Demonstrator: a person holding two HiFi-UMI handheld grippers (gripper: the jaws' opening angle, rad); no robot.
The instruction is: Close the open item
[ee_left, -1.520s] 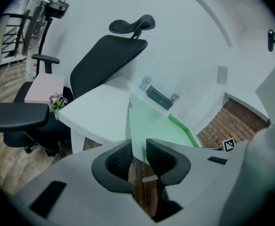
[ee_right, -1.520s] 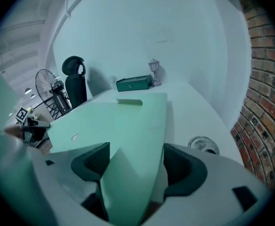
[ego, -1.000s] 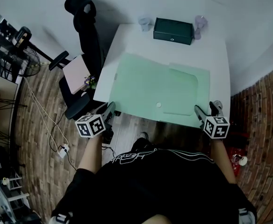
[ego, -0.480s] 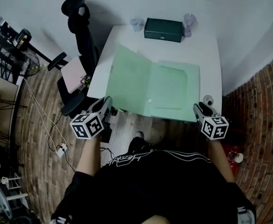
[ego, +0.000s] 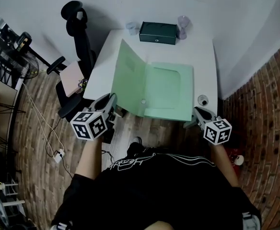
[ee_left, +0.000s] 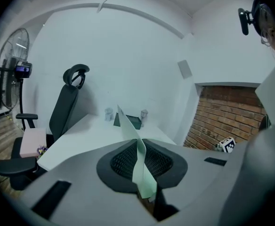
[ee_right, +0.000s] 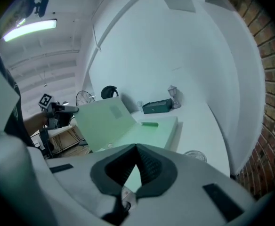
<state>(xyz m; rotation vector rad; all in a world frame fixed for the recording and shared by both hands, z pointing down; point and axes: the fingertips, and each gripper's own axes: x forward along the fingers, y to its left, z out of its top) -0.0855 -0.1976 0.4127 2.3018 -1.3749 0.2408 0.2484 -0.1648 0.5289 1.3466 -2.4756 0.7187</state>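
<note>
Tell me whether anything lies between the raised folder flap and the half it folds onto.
Nothing visible does. The left claw, jaws just closing tighter, holds the flap raised; the right claw grips the flat half, which shows only its own pocket. The box sits beyond it.

Looking down on a white table (ego: pixel 202 56) pushed against a plain white wall (ego: pixel 130 4), meeting a brick wall (ego: pixel 269 95) at the right. Resting on a wood-plank floor (ego: pixel 34 143), sharing it with a black office chair (ego: pixel 85 47) at the left. Glowing overhead from a long ceiling light (ee_right: pixel 31 29), facing a standing fan (ee_left: pixel 12 67) beyond the chair.
</note>
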